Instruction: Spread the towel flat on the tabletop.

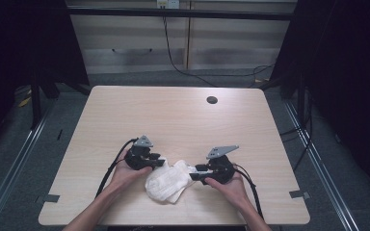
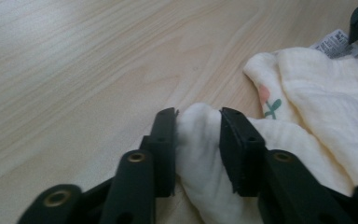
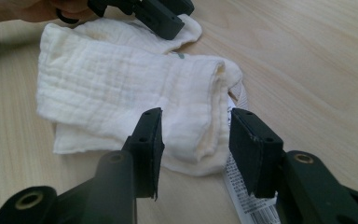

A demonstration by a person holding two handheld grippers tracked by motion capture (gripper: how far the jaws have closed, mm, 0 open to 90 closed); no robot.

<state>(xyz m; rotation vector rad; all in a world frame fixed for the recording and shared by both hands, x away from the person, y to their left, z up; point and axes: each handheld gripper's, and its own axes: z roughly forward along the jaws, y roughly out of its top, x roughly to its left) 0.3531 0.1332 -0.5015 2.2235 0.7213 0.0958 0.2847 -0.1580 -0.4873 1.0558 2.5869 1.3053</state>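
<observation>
The muslin cloth lay half-folded on the counter, left claw pinching its left edge, right claw open astride its right fold, folding unfinished.

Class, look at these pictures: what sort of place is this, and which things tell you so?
Probably a recording lab or workshop: a bare wooden table with a cable hole, black curtains at the sides, and loose cables on the grey floor.

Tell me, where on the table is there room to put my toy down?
The whole far half of the table is bare, from the cloth back to the dark round hole. The near corners outside each hand are free too. It is crowded in the near middle, where the left gripper and right gripper meet at the cloth.
</observation>
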